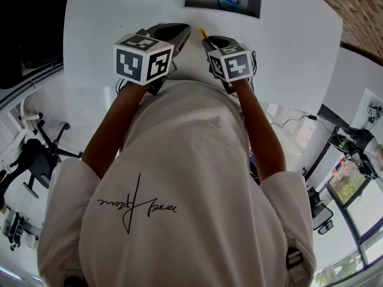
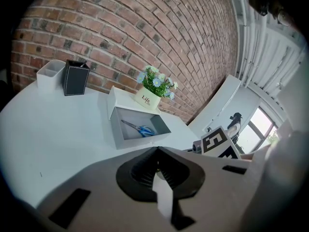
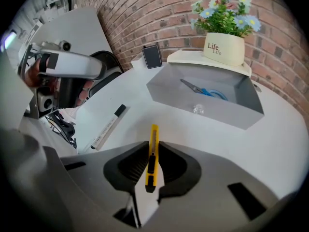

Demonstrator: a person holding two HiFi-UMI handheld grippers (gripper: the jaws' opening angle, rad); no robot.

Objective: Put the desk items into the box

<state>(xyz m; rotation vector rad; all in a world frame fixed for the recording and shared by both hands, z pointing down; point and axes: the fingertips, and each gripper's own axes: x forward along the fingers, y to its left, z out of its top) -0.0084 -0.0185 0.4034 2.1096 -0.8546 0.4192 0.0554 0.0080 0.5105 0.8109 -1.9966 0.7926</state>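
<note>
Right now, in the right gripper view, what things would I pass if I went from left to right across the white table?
marker → yellow cutter → grey box

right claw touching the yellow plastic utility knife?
Touching. The right gripper view shows the right claw closed on the yellow plastic utility knife, both pads pressed against its sides.
</note>
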